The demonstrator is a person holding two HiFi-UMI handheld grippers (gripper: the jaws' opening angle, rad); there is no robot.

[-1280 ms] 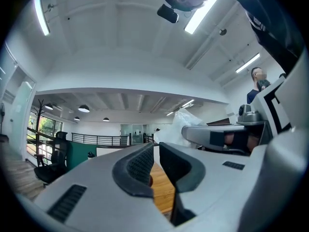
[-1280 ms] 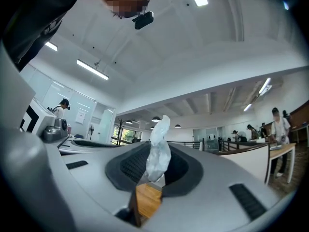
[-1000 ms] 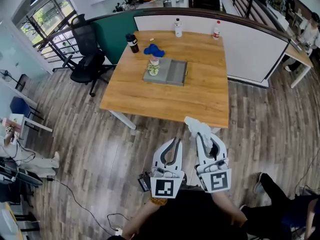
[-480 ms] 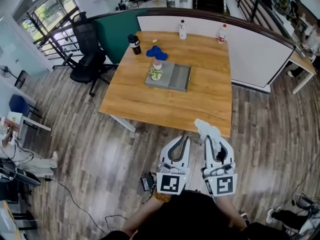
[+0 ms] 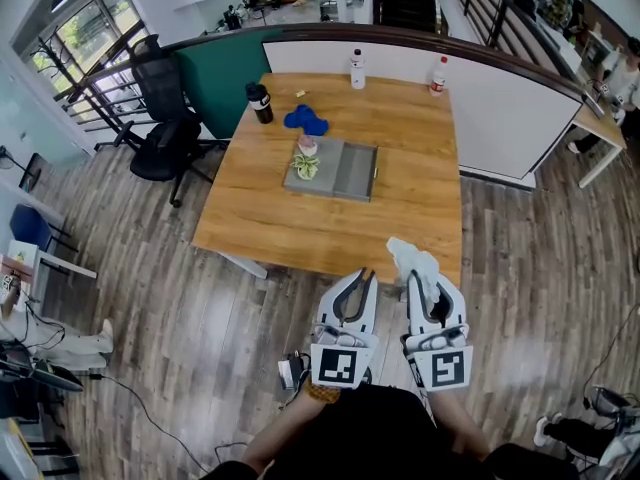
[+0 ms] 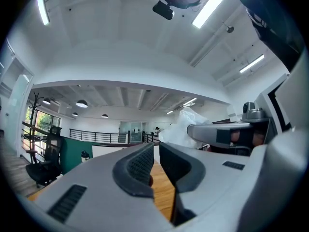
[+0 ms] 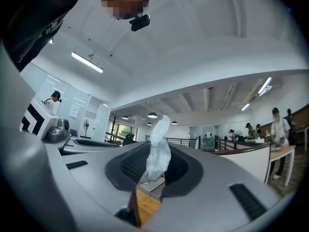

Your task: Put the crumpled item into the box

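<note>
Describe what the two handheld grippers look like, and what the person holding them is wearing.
Both the left gripper and the right gripper have light grey, curved plastic shells. Each carries a cube with a black-and-white square marker at the back. The fingers have dark grey, ribbed pads. The person wears a black top.

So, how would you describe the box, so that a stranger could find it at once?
Find the big wooden table. Near its middle lies a flat grey box, just this side of a blue thing. It is the only grey, rectangular thing there; the bottles stand upright nearer the far edge.
</note>
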